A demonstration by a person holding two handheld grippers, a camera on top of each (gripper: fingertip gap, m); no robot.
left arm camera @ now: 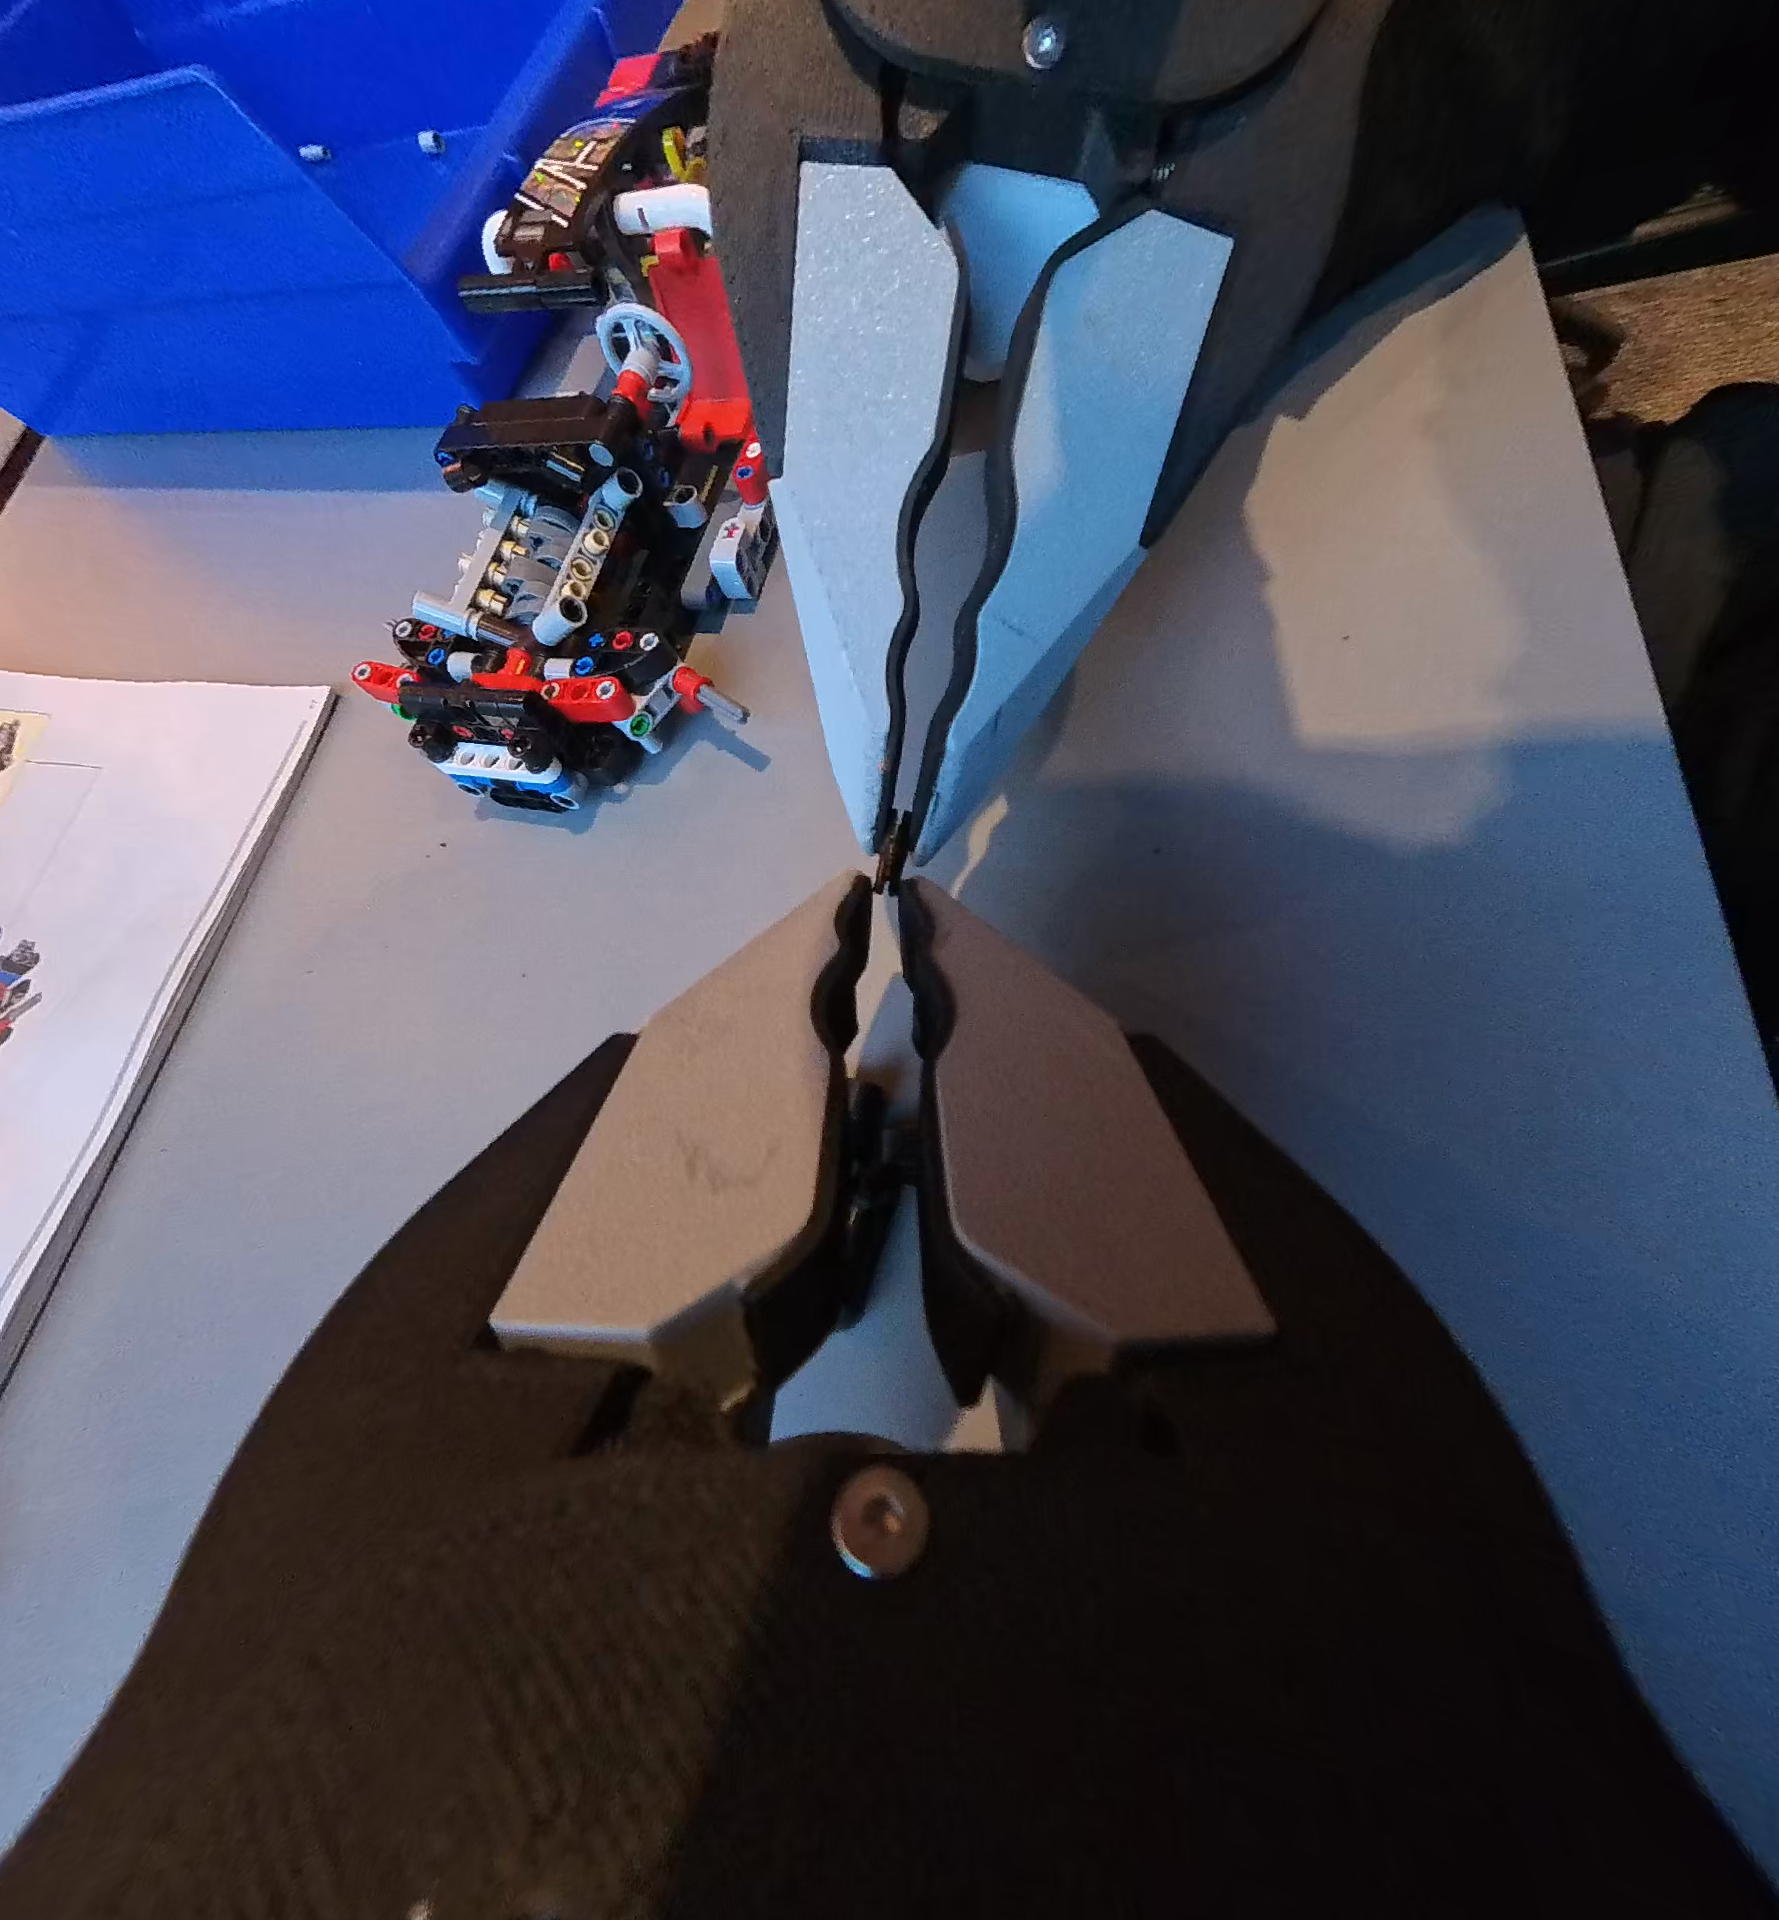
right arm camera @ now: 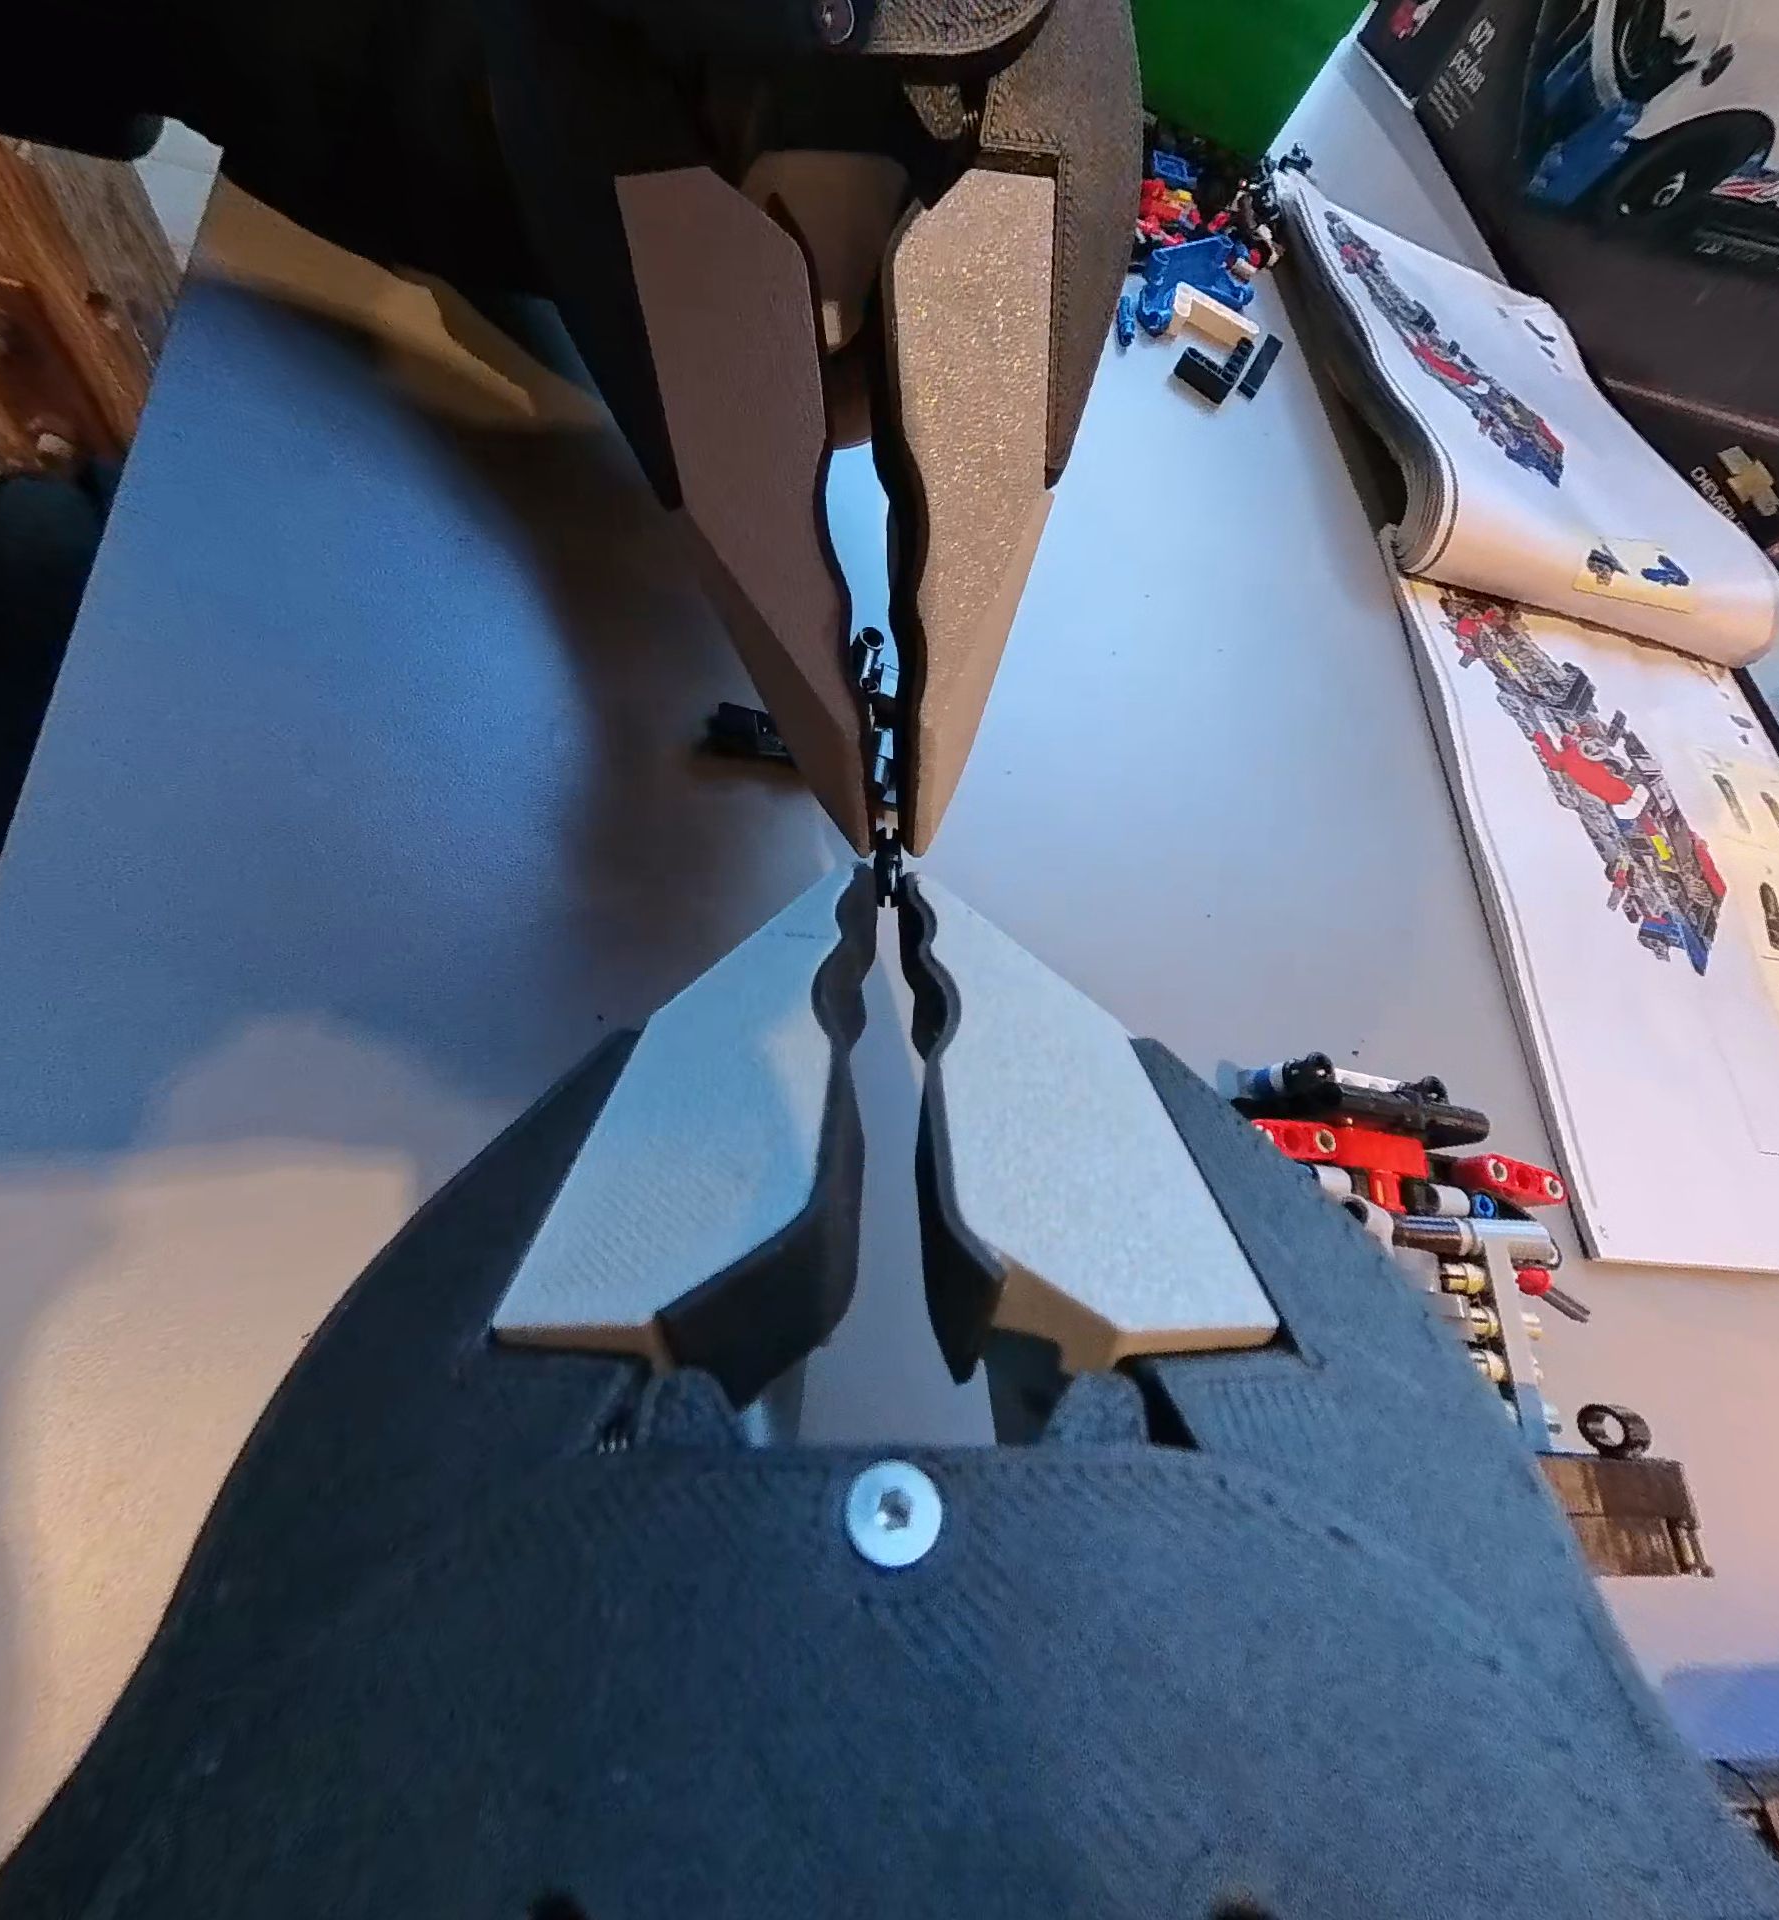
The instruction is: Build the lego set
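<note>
My left gripper [left arm camera: 885,891] is shut on a slim black Lego part [left arm camera: 869,1164] that runs along between its fingers. In the right wrist view this gripper [right arm camera: 890,821] comes down from the top, with the black and grey part [right arm camera: 877,717] between its fingers. My right gripper [right arm camera: 890,885] is shut on a small black pin [right arm camera: 887,864] at its very tips. The two grippers meet tip to tip above the grey table [left arm camera: 1384,1039], and the pin touches the end of the left gripper's part. The right gripper [left arm camera: 895,836] also shows from above in the left wrist view.
The partly built red, black and grey car model [left arm camera: 573,499] lies on the table [right arm camera: 1176,727], also seen in the right wrist view [right arm camera: 1415,1195]. An open instruction booklet [left arm camera: 85,935] [right arm camera: 1643,883], blue bins [left arm camera: 189,208], loose pieces [right arm camera: 1197,281], the set's box [right arm camera: 1695,156] and a stray black piece [right arm camera: 750,727] surround it. The grippers are tip to tip, or close to it.
</note>
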